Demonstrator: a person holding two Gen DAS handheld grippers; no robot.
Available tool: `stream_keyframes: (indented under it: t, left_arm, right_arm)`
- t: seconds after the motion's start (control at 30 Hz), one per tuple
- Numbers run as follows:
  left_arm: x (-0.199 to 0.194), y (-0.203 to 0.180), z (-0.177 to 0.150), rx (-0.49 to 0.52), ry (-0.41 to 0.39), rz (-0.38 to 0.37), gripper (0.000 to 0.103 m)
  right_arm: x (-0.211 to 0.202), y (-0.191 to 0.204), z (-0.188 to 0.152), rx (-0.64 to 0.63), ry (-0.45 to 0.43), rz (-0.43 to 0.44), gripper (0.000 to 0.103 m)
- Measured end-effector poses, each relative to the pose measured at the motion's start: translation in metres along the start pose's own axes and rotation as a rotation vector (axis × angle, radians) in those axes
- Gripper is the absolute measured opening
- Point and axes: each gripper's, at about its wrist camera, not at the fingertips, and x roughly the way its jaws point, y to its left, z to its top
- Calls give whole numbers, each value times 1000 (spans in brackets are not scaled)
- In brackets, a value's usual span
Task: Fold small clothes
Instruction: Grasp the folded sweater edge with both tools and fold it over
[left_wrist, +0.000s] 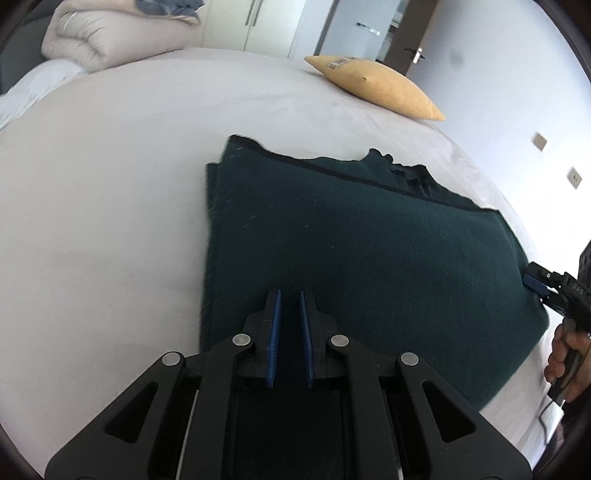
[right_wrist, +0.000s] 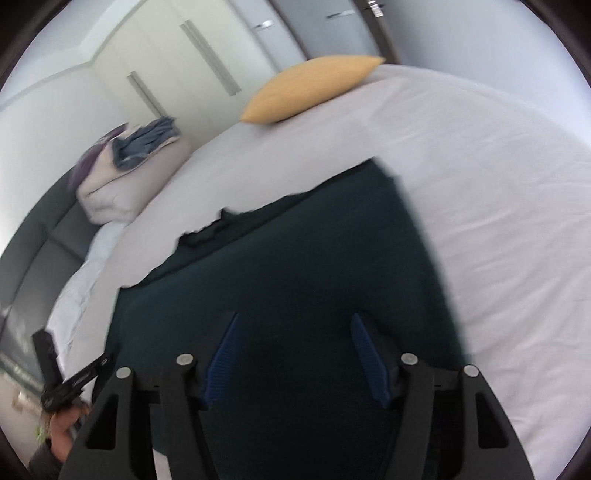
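A dark green sweater (left_wrist: 351, 251) lies folded flat on the white bed sheet (left_wrist: 110, 184), its collar (left_wrist: 399, 166) at the far edge. My left gripper (left_wrist: 290, 295) hovers over the sweater's near edge, shut to a narrow slit; I cannot make out any cloth between the pads. In the right wrist view the sweater (right_wrist: 295, 258) fills the middle, and my right gripper (right_wrist: 294, 317) stands open above it with nothing between its blue pads. The right gripper (left_wrist: 535, 282) also shows at the sweater's right edge, held by a hand (left_wrist: 565, 354).
A yellow pillow (left_wrist: 376, 85) lies at the bed's far side, also seen as the pillow (right_wrist: 310, 88). A folded beige duvet (left_wrist: 110, 37) with clothes on top sits at the far left. Wardrobe doors (right_wrist: 184, 62) and a wall stand beyond the bed.
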Motion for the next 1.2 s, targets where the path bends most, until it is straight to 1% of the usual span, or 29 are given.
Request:
stream_keyframes:
  t: [0.07,0.13,0.17,0.23,0.3,0.37,0.4,0.47,0.5,0.53,0.6,0.63,0.7,0.77,0.87,0.93,0.97,1.1,1.17,1.2]
  left_arm:
    - [-18,7,-5,-44,-18,1,11]
    - [-38,16,-13,-86,-47,29,11]
    - [-49,24,-18,-121,-59,31,11]
    - [-67,46,-33,-246,-67,-2,11]
    - [-75,63,-47,-361,-46,-45,11]
    - [-81,76,-65,-474,-17,-107,11]
    - [-83,79,-72,-518,-12,-134,16]
    - [-89,87,-87,-606,-26,-195,41]
    - [-90,89,-91,-635,-37,-224,69]
    - [-93,93,-93,-665,-66,-278,76]
    - [-96,96,-87,-669,-46,-278,77]
    - [-95,99,-81,-666,-31,-303,77]
    - [-90,104,-72,-660,-6,-378,77]
    - [-78,107,-61,-633,68,-409,77]
    - [-57,112,-54,-650,141,-470,77]
    - [-48,115,-49,-684,162,-476,77]
    - [-45,115,-43,-679,173,-476,77]
    - [-26,100,-25,-596,275,-473,77]
    - [-16,97,-18,-591,304,-481,76]
    - [-13,98,-16,-606,308,-499,75]
  right_arm:
    - [-15,-3,1,45,-18,-11,65]
    - [-30,0,0,60,-43,21,66]
    - [-35,6,-2,55,-50,41,67]
    - [-39,20,-6,41,-47,93,70]
    - [-34,37,-13,37,-14,162,71]
    - [-27,51,-20,38,22,205,71]
    - [-22,59,-24,41,44,221,71]
    - [-12,69,-30,47,77,247,71]
    - [-6,76,-34,47,105,263,71]
    - [-2,81,-38,45,131,269,71]
    - [5,88,-42,42,173,287,71]
    - [7,91,-43,43,188,306,71]
    - [8,94,-44,45,203,333,71]
    - [11,97,-44,50,211,346,71]
    - [18,100,-44,64,227,364,71]
    - [22,100,-44,71,243,371,71]
    - [24,101,-44,67,250,373,71]
    - [38,109,-38,47,277,378,71]
    - [47,111,-34,57,285,378,71]
    - [51,111,-33,65,292,378,71]
